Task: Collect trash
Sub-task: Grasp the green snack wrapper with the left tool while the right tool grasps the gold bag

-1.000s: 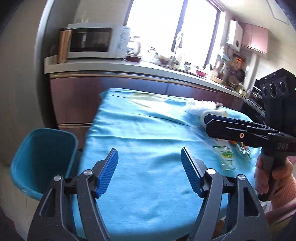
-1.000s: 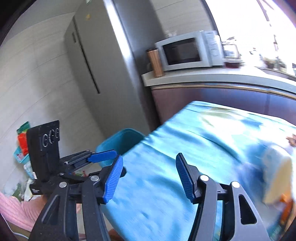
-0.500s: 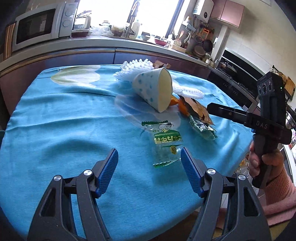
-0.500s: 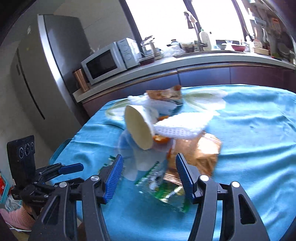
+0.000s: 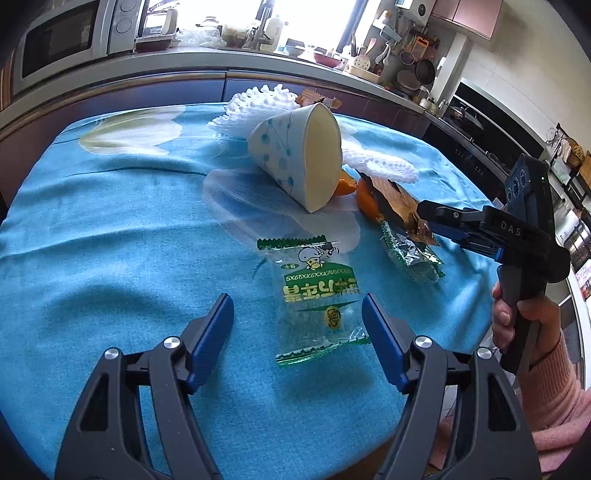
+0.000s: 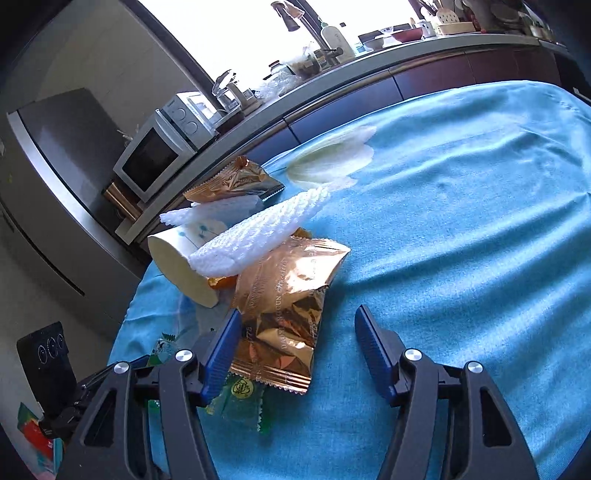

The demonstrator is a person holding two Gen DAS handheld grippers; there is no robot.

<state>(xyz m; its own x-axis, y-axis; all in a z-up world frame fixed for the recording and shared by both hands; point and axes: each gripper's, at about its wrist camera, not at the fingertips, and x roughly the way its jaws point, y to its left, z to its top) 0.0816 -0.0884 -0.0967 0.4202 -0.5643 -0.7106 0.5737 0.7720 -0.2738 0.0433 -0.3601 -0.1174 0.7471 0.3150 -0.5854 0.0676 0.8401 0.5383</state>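
Trash lies in a pile on the blue tablecloth [image 5: 110,236]. A clear and green snack wrapper [image 5: 317,291] lies flat just ahead of my open, empty left gripper [image 5: 297,321]. Behind it are a tipped paper cup [image 5: 295,155], white foam netting [image 5: 258,107], orange peel [image 5: 365,195], a copper foil wrapper [image 5: 399,210] and a small green foil wrapper [image 5: 410,254]. My right gripper [image 6: 293,343] is open and empty, right over the near end of the copper foil wrapper [image 6: 288,291]. The foam netting [image 6: 258,232], the cup [image 6: 181,254] and a second copper wrapper [image 6: 232,181] lie beyond.
A kitchen counter [image 5: 184,62] with a microwave [image 5: 66,33] runs behind the table. A fridge [image 6: 55,184] stands at the left in the right wrist view. The right gripper's body [image 5: 517,236] hangs over the table's right edge in the left wrist view.
Both grippers have swung from the bare cloth and the teal bin toward the trash pile and moved closer to it. Both stay open.
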